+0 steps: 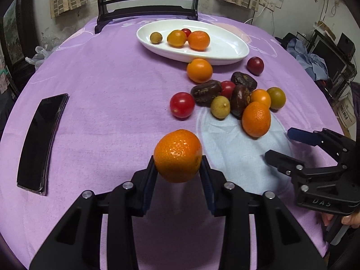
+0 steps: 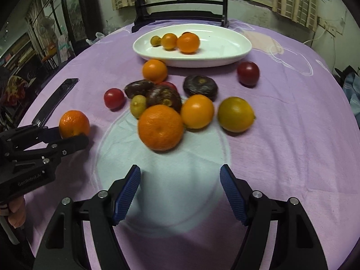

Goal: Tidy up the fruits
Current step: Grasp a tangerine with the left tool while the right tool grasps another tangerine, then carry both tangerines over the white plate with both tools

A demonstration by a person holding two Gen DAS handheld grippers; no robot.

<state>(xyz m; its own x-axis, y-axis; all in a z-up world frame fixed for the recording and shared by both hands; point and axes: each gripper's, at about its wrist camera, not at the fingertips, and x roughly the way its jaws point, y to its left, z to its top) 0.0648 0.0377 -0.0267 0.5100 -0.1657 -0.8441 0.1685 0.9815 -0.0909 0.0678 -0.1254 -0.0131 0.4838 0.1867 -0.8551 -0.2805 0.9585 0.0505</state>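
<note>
Left wrist view: the left gripper [image 1: 178,171] pinches a mandarin [image 1: 178,155] above the purple tablecloth [image 1: 101,112], short of the white dish [image 1: 225,49]. Beside it, the right gripper [image 2: 180,193] hovers with jaws spread and empty, facing the loose fruit pile [image 2: 171,110].

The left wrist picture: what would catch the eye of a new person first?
First the orange, gripped between the fingers of the left gripper above the purple cloth. Then the heap of mixed fruit on the right, and the white dish behind it, holding four fruits.
</note>
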